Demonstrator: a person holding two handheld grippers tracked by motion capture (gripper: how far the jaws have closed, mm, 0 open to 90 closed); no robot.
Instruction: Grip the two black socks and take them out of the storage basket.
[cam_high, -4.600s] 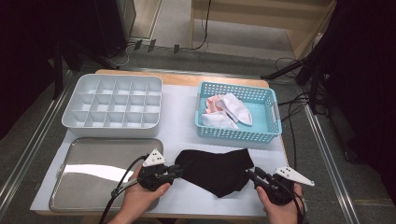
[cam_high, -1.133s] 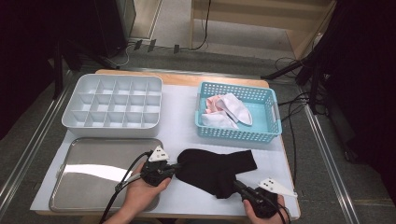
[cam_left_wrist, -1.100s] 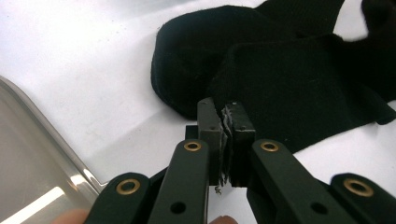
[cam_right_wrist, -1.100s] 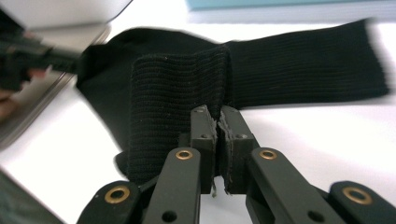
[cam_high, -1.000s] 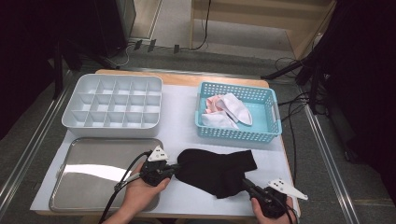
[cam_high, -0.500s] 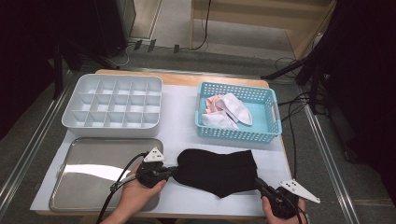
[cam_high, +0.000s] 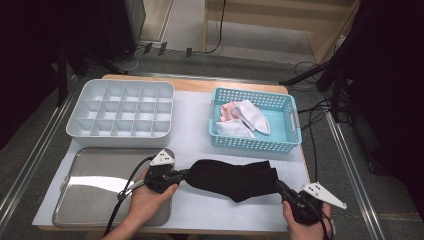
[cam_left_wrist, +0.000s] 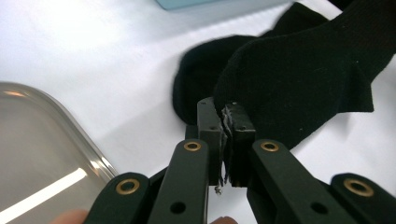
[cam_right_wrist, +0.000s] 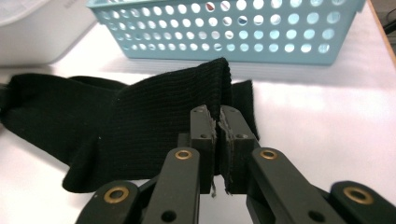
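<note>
A black sock (cam_high: 232, 178) lies stretched across the white mat near the table's front edge. My left gripper (cam_high: 183, 174) is shut on the sock's left end; in the left gripper view the pads pinch the fabric edge (cam_left_wrist: 226, 112) of the black sock (cam_left_wrist: 299, 79). My right gripper (cam_high: 278, 186) is shut on the ribbed cuff end at the right; in the right gripper view the black sock (cam_right_wrist: 154, 116) rises from between the closed pads (cam_right_wrist: 218, 120). A second black layer lies under the held one.
A teal basket (cam_high: 292, 125) with white and pink socks stands behind the sock. A white compartment tray (cam_high: 120, 114) sits at the back left, a metal tray (cam_high: 95, 185) at the front left beside my left hand. The table's front edge is close to both hands.
My right gripper has moved to the right and a little up with the cuff, drawing the sock out longer and flatter. The left gripper has stayed in place.
</note>
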